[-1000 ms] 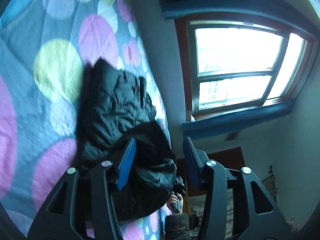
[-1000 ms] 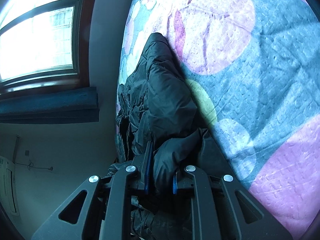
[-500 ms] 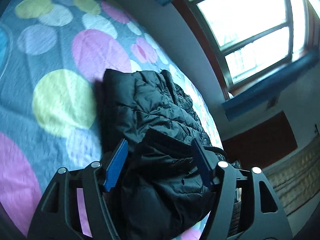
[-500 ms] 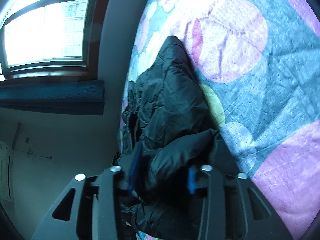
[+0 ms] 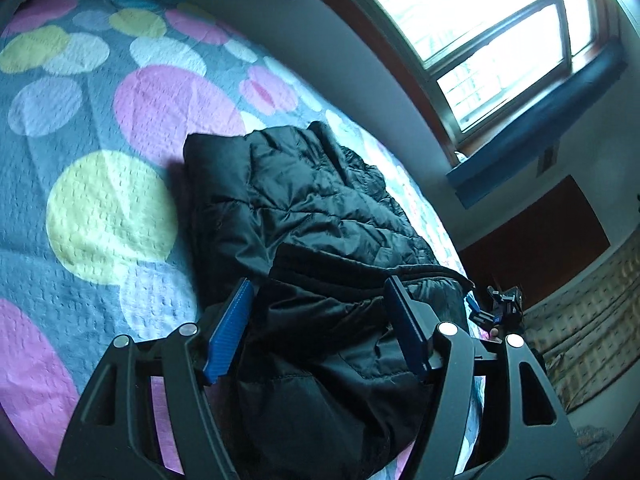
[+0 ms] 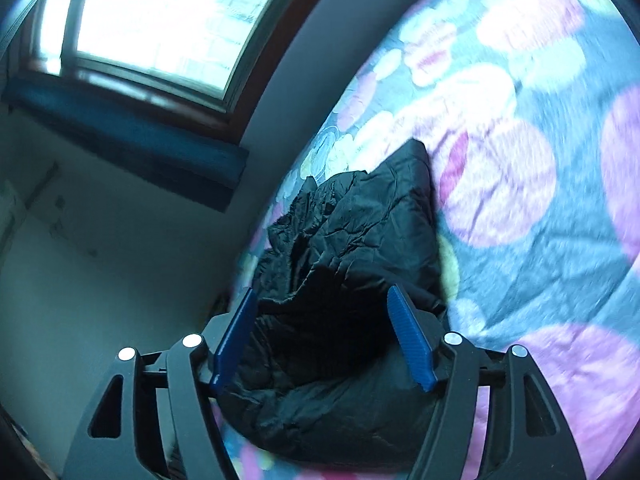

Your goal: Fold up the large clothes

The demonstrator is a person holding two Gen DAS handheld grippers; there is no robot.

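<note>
A black puffer jacket [image 5: 320, 216] lies bunched on a bedspread [image 5: 108, 208] patterned with pink, yellow and pale circles, near the bed's edge on the window [image 5: 492, 20] side. In the left wrist view the left gripper [image 5: 318, 300] stands wide, its blue-padded fingers [image 5: 230, 328] spread to either side of the jacket's near fold, which bulges up between them; neither pad presses on the cloth. The far part of the jacket stretches away ahead of the gripper, flatter and quilted. Past the jacket's right edge, a bit of the other tool shows.

In the right wrist view the right gripper [image 6: 322, 308] is also spread wide, with the jacket's [image 6: 352, 248] crumpled near end lying between and just beyond its fingers [image 6: 412, 340]. This view is blurred, so whether the pads brush the fabric is unclear, though they seem apart from it.
</note>
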